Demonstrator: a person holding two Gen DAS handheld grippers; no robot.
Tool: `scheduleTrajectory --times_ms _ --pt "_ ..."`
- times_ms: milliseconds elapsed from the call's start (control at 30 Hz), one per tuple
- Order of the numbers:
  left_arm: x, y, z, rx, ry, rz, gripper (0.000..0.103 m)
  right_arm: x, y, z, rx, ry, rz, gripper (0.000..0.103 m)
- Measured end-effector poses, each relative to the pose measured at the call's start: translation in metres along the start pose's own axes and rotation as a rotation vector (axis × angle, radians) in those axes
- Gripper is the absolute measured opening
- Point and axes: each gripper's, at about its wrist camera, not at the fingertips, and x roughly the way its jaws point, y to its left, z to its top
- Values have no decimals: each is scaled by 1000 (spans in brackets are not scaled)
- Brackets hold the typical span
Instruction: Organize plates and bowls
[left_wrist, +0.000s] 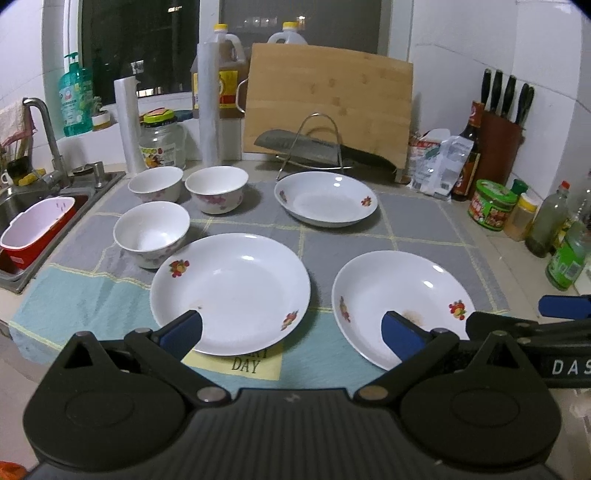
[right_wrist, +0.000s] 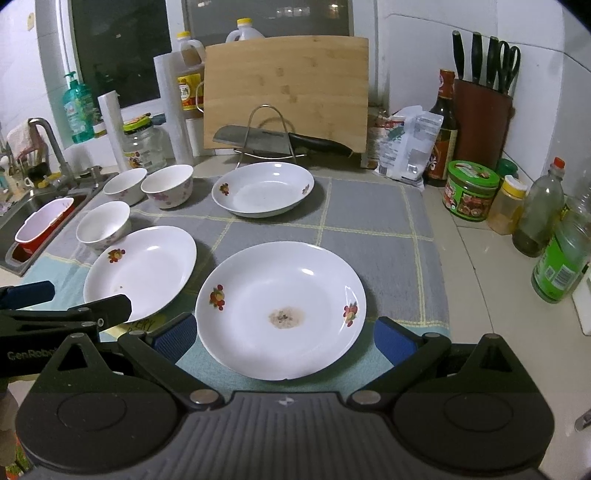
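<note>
Both tongs gape empty: right tongs (right_wrist: 284, 338) straddle stained plate (right_wrist: 280, 308), left tongs (left_wrist: 291, 334) between plates.

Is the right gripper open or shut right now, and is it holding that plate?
Open. In the right wrist view the right gripper has its blue pads spread wide either side of the stained plate, touching nothing.

Plates (right_wrist: 280, 310) glossy glazed ceramic; mat (right_wrist: 369, 229) woven cloth; cutting board (right_wrist: 286, 92) matt wood.
</note>
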Motion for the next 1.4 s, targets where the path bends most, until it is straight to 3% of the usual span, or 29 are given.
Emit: scheduleTrajectory --times_ms 400,700,1167,1400 --pt "19 -6 -17 73 1 -129 102 9 -22 -7 45 -11 34 103" --pt "47 -22 -41 179 36 -237 102 22 -42 -11 105 9 -21 103" --pt "109 -47 -53 332 125 -335 102 46 -56 -14 135 75 -130 103" --pt "118 -54 -54 416 93 -370 103 60 -61 -8 167 100 -162 103"
